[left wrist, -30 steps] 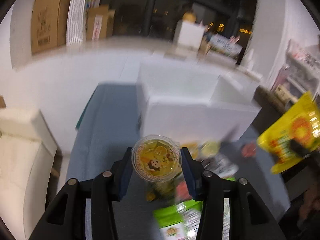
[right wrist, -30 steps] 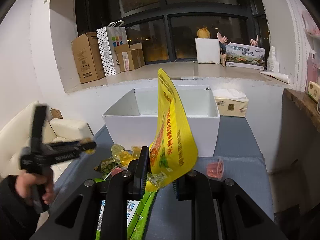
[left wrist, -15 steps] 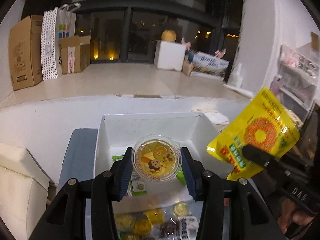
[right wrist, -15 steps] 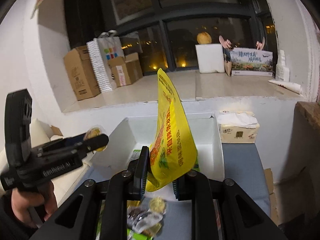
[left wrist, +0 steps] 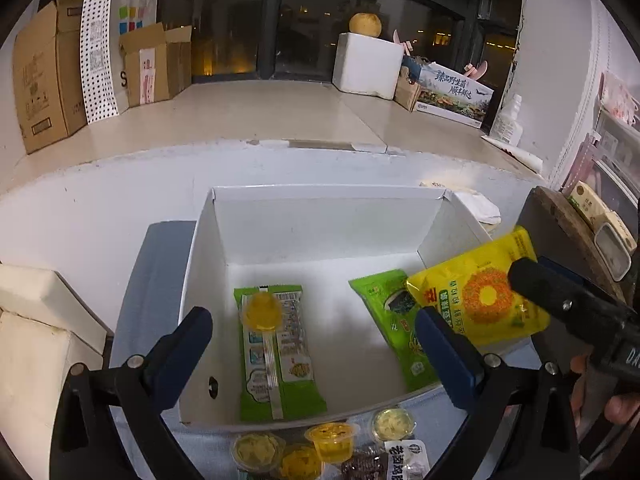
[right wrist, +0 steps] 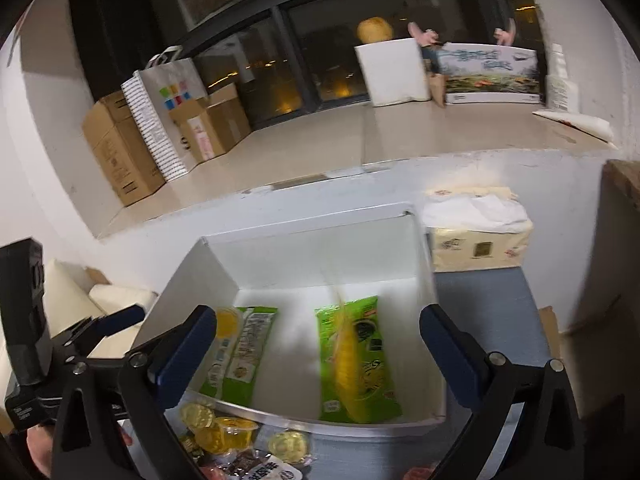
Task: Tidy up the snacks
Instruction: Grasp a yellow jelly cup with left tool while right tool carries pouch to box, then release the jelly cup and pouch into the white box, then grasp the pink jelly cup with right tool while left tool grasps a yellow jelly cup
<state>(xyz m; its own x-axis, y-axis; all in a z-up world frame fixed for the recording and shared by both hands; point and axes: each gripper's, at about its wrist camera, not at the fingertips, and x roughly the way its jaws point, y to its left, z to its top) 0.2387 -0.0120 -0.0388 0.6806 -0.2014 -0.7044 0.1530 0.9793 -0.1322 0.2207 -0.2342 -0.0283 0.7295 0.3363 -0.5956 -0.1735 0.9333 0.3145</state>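
Both my hand-held grippers, left (left wrist: pixel 314 354) and right (right wrist: pixel 318 354), just sprang wide open: jelly cup (left wrist: pixel 262 312) and yellow bag (left wrist: pixel 480 298) dropping into the white box (left wrist: pixel 200 280) (bag near its right wall, could snag the rim and spill onto the desk).

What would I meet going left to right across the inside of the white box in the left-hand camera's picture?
Yellow jelly cup, lying on the left green packet → bare white box floor → right green packet → yellow bag, dropping in over that packet's right edge.
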